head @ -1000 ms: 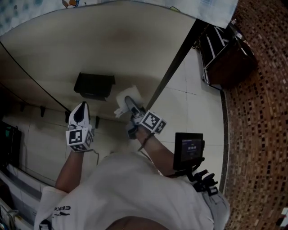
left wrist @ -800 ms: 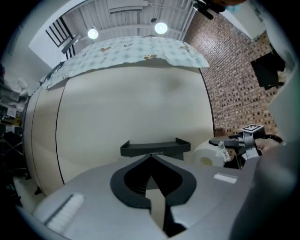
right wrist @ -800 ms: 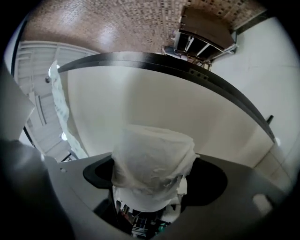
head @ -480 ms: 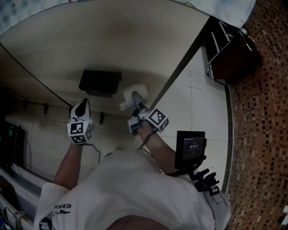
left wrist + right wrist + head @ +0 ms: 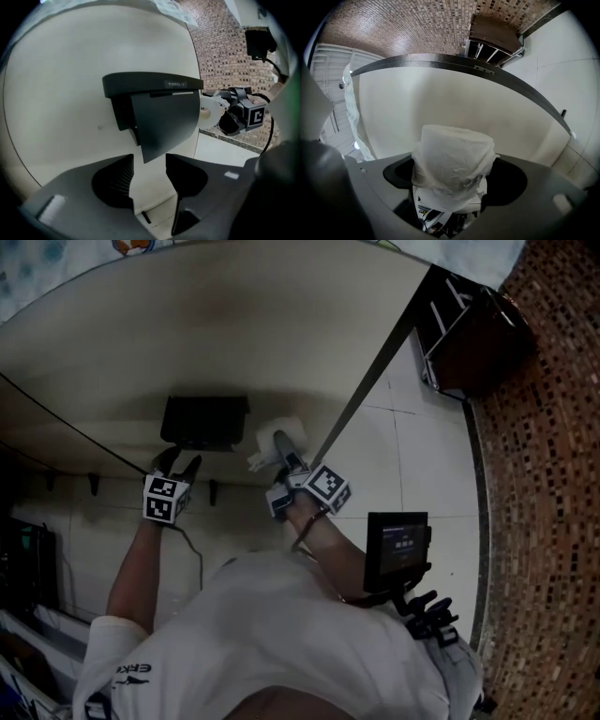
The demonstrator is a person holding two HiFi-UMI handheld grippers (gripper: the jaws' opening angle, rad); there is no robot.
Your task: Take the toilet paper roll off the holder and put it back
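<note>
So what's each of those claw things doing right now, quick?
Left gripper: open, jaws have just been opening; nothing gripped, the black holder right at their tips.
Right gripper: closed on the toilet paper roll.

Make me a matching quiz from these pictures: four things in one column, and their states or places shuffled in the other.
Things
1. left claw
2. right claw
3. holder
4. screen

States or places
A. shut on the white roll
B. black, on the cream wall
C. beside the person's right arm
D. open, gripping nothing

Pairs: 1-D, 2-A, 3-B, 4-C.
The left claw's jaws have just been opening. The holder's flap hangs right at their tips, ungripped.
</note>
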